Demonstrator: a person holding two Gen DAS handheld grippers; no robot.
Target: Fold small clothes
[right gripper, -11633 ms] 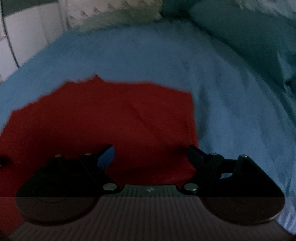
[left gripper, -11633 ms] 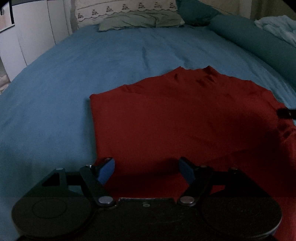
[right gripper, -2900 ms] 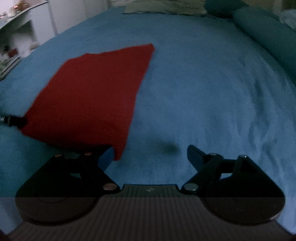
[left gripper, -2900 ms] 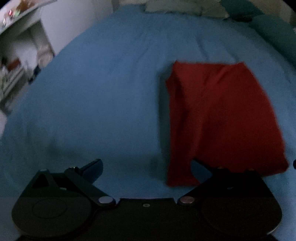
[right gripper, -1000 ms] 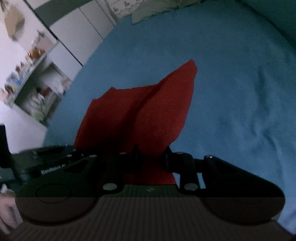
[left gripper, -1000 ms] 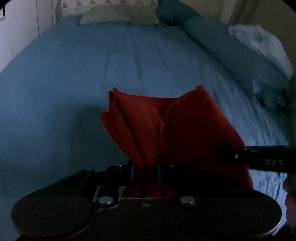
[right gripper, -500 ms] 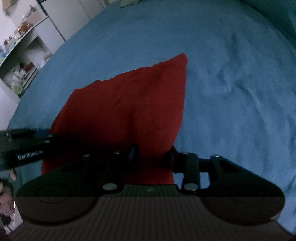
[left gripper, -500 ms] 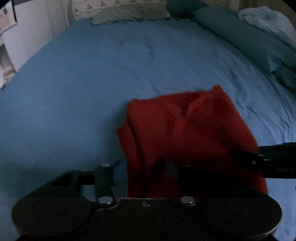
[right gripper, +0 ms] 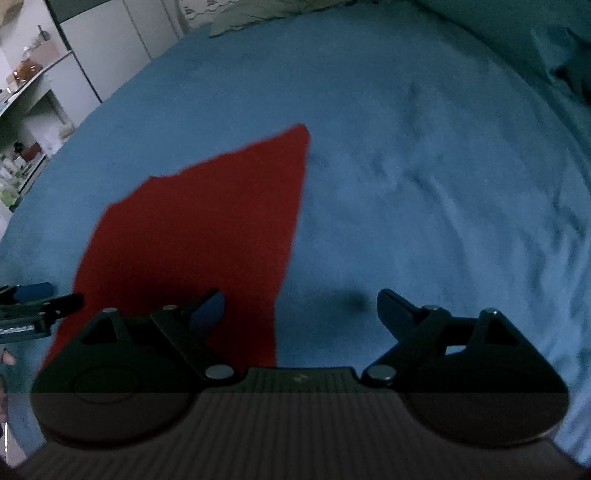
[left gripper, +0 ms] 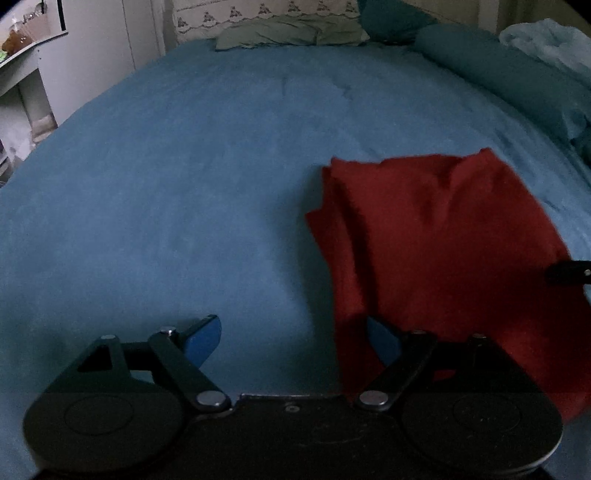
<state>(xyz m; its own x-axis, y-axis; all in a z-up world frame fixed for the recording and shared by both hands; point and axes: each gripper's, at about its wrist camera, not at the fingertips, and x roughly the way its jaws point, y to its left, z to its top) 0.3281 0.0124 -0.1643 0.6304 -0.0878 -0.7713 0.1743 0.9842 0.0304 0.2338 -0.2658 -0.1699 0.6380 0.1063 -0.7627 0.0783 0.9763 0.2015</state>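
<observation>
A red garment [left gripper: 443, 251] lies folded into a small stack on the blue bedspread [left gripper: 184, 184]. My left gripper [left gripper: 291, 332] is open and empty at the garment's near left corner, its right finger over the red edge. In the right wrist view the garment [right gripper: 207, 240] lies to the left; my right gripper [right gripper: 301, 306] is open and empty at its near right corner. The tip of the right gripper [left gripper: 569, 273] shows at the right edge of the left wrist view. The left gripper [right gripper: 33, 306] shows at the left edge of the right wrist view.
Pillows [left gripper: 288, 26] lie at the head of the bed. A teal bolster [left gripper: 498, 74] and a light blue blanket [left gripper: 546, 44] lie along the right side. White cupboards and shelves [right gripper: 37, 92] stand to the left of the bed.
Both grippers have opened and let go of the red garment. It now lies flat, folded over, on the bed, and both grippers have drawn back from it.
</observation>
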